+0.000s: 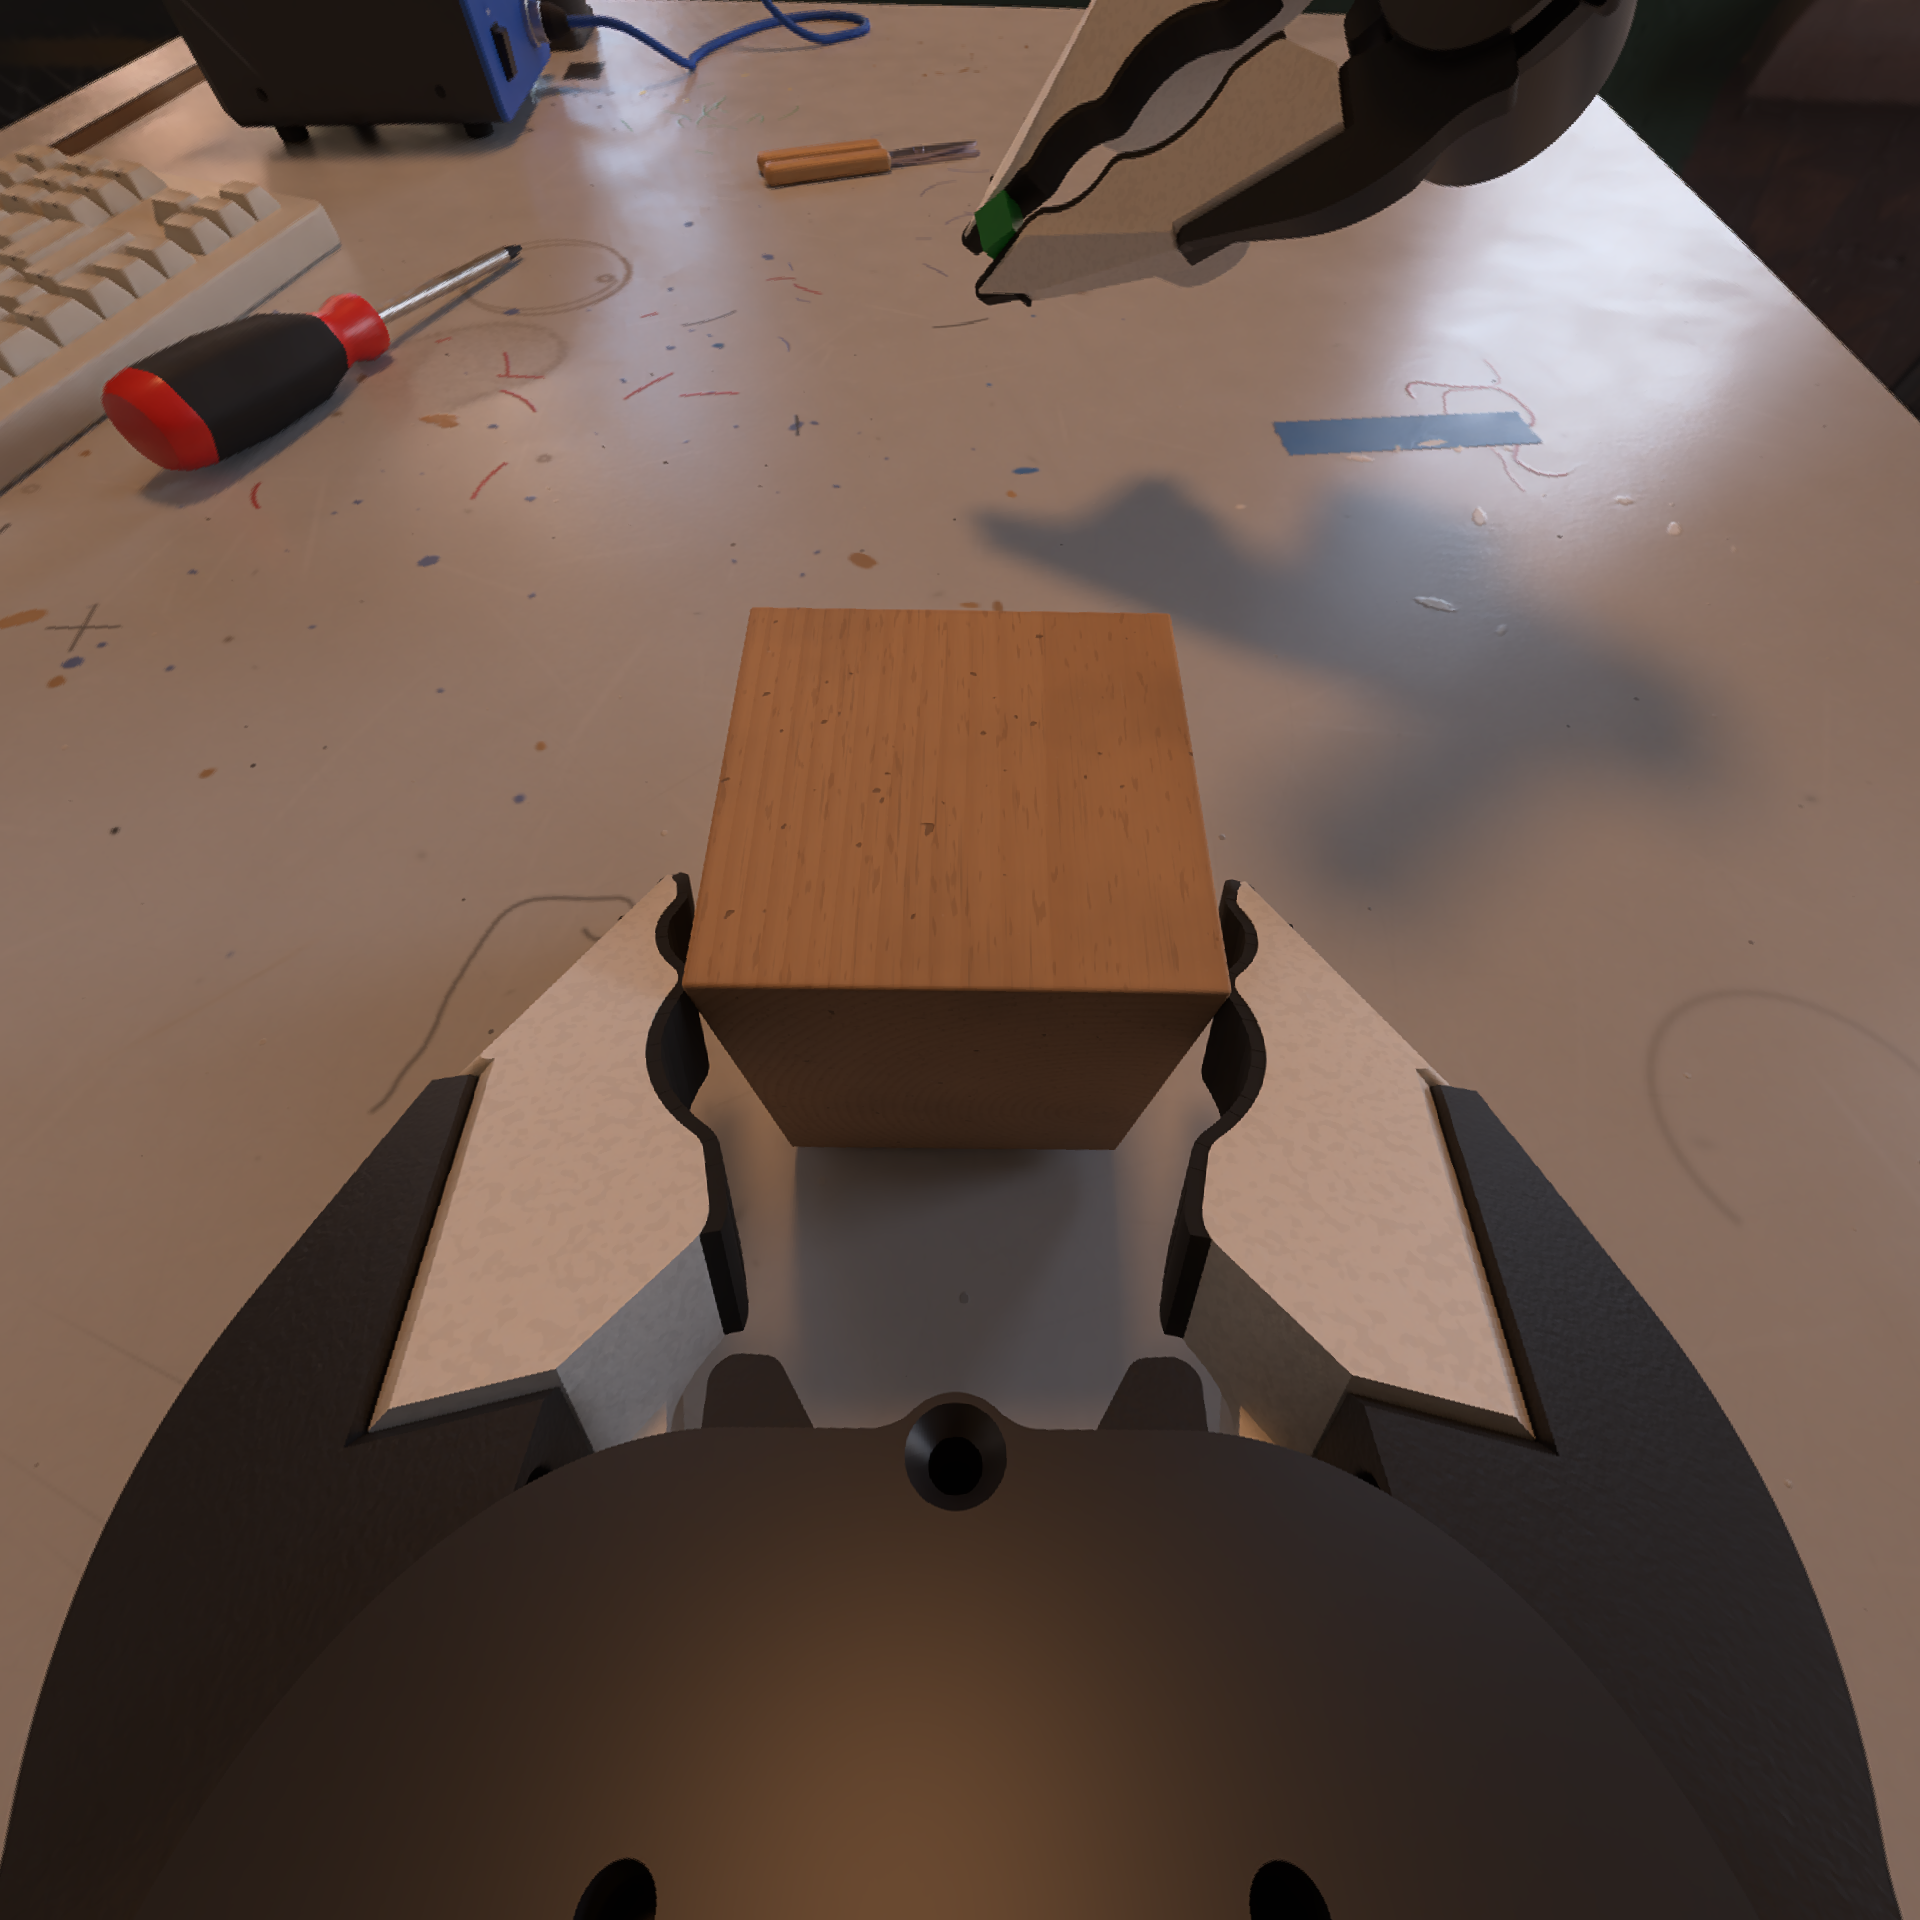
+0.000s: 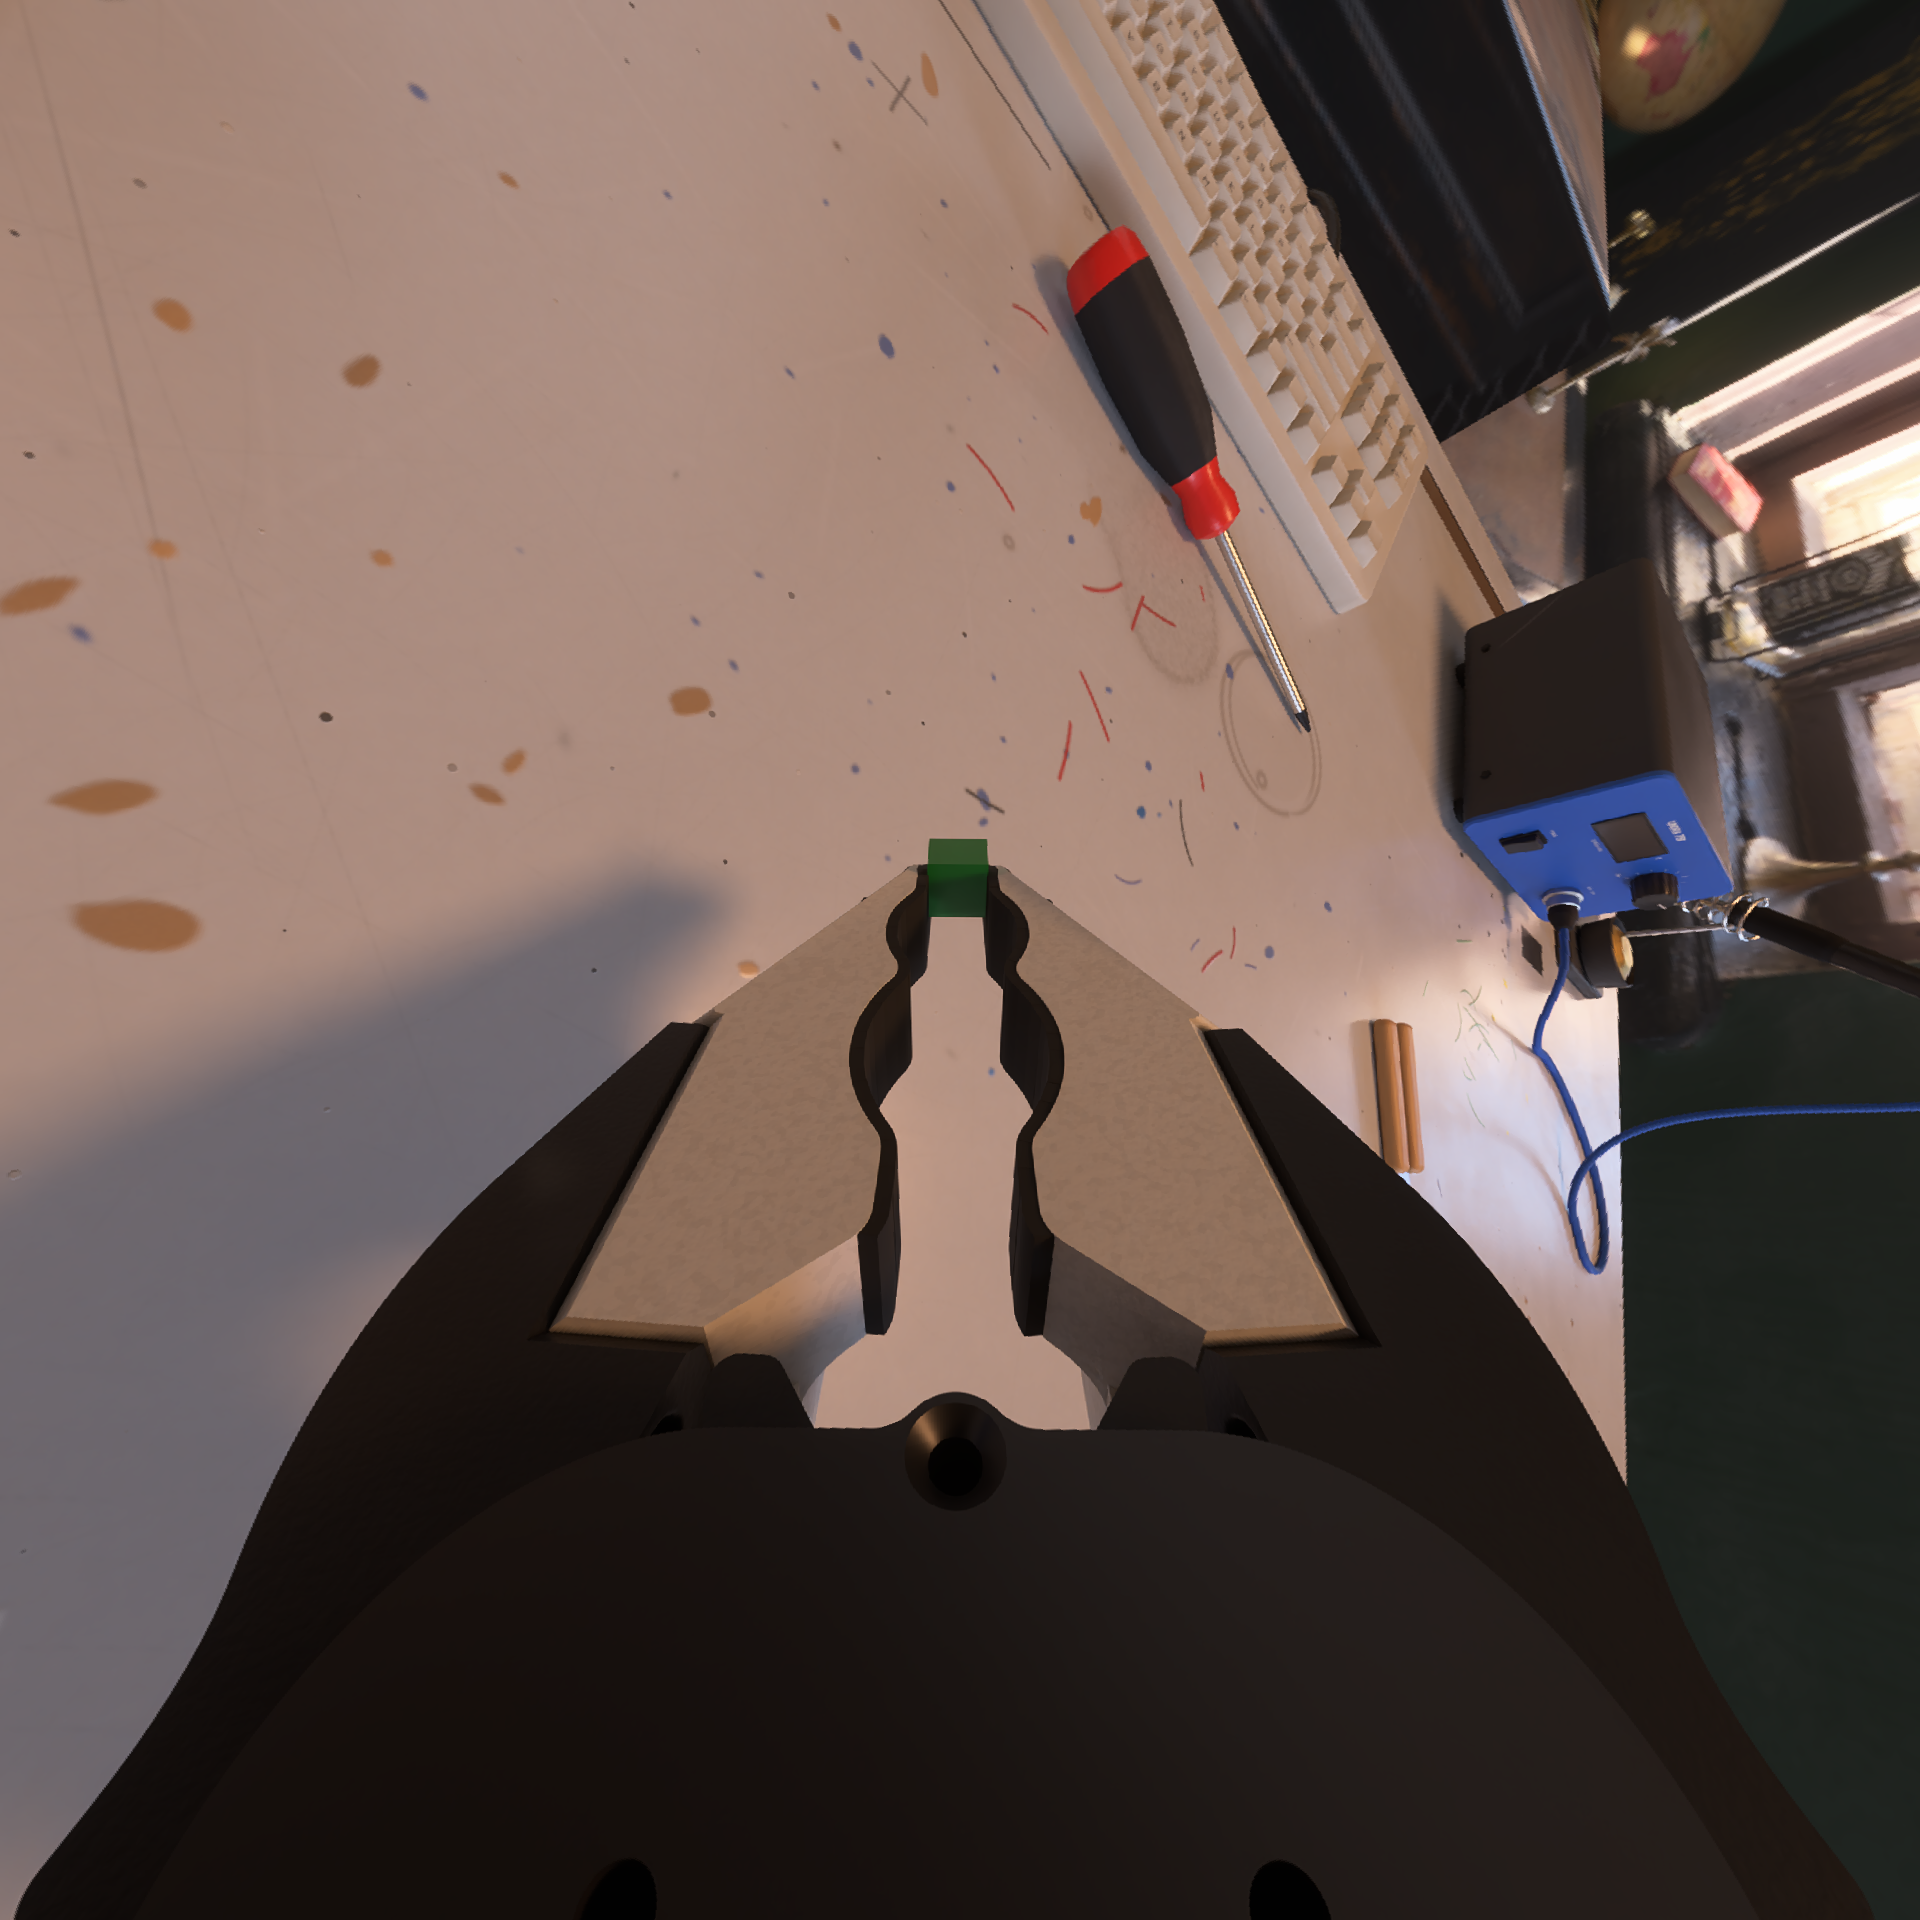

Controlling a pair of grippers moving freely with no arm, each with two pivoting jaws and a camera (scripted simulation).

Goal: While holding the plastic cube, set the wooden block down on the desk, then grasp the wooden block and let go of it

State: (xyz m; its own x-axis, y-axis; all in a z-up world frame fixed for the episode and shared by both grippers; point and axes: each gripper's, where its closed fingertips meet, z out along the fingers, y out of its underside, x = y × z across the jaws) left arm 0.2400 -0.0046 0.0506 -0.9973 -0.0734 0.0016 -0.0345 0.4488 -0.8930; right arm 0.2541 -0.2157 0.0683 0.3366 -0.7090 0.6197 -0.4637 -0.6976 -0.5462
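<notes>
A wooden block (image 1: 951, 800) sits between the fingers of my left gripper (image 1: 956, 935), low over the paint-speckled desk (image 1: 520, 831). Both fingertips press its sides near the top edge, so the gripper is shut on it. The block's lower edge meets its own shadow; I cannot tell whether it touches the desk. My right gripper (image 2: 956, 883) is shut on a small green plastic cube (image 2: 956, 878) at its fingertips. It hovers above the desk far ahead and to the right in the left wrist view (image 1: 997, 249), where the cube (image 1: 1000, 218) also shows.
A red-and-black screwdriver (image 1: 239, 384) and a beige keyboard (image 1: 104, 260) lie at the far left. A black box with a blue front (image 1: 374, 62) and a blue cable stand at the back. A wooden-handled tool (image 1: 831, 161) and blue tape (image 1: 1403, 431) lie ahead. The desk edge runs along the right.
</notes>
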